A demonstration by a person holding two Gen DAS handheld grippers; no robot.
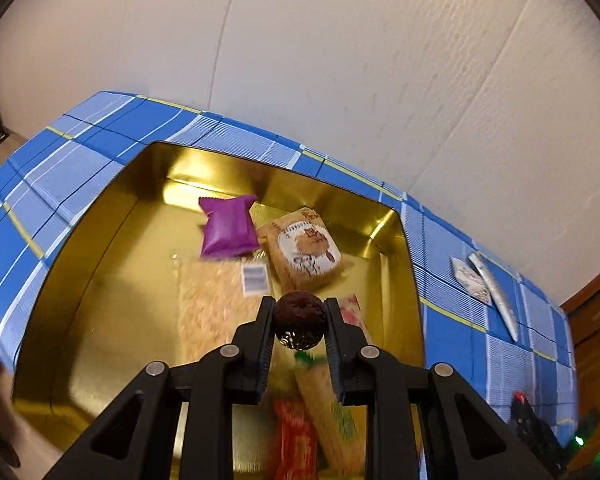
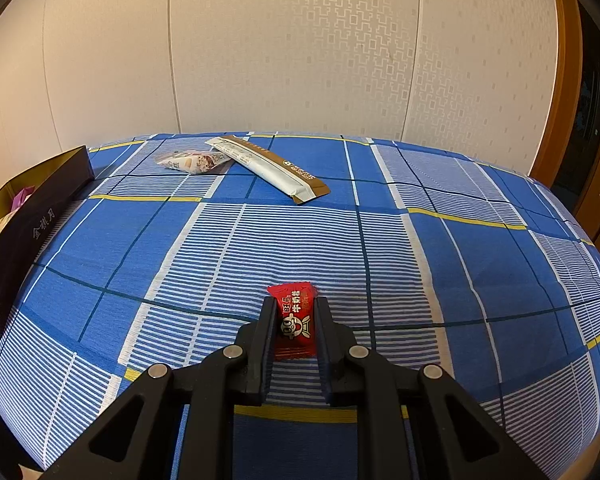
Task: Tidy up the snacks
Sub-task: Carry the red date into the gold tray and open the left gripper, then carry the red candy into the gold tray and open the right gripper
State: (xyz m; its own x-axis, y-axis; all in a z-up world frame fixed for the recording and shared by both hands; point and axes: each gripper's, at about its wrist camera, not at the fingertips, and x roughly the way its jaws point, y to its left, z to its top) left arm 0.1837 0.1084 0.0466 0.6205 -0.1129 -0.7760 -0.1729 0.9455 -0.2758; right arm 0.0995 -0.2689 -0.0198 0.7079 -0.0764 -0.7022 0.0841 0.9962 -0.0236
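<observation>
1. Holding a round chocolate ball [image 1: 299,314] in your left gripper [image 1: 299,320], you have it pinched between fingers closed narrow on its sides, hanging over the open gold tin [image 1: 100,280]; it is not released yet.

2. Look at what the tin already holds: a purple packet [image 1: 228,227] near the far wall, a tan packet with a white label [image 1: 306,250] just beside it, a pale patterned bag [image 1: 216,308] in the middle, and a red wrapper [image 1: 296,440] and a long tan-and-green bar [image 1: 332,412] below your gripper. So a good share of the sorting looks done.

3. Your right gripper [image 2: 294,322] has its fingers drawn in against a red candy [image 2: 294,322] on the blue plaid cloth [image 2: 460,260]. The candy seems to rest on the cloth, so you appear to have gripped it without lifting it.

4. Count what is left outside the tin: a white-and-brown stick packet [image 2: 268,168] and a small clear-wrapped snack [image 2: 192,162], touching each other near the far edge of the cloth, well apart from the red candy.

5. Judge the remainder as: drop the chocolate ball, carry the red candy to the tin at your left, then fetch those two far packets.
</observation>
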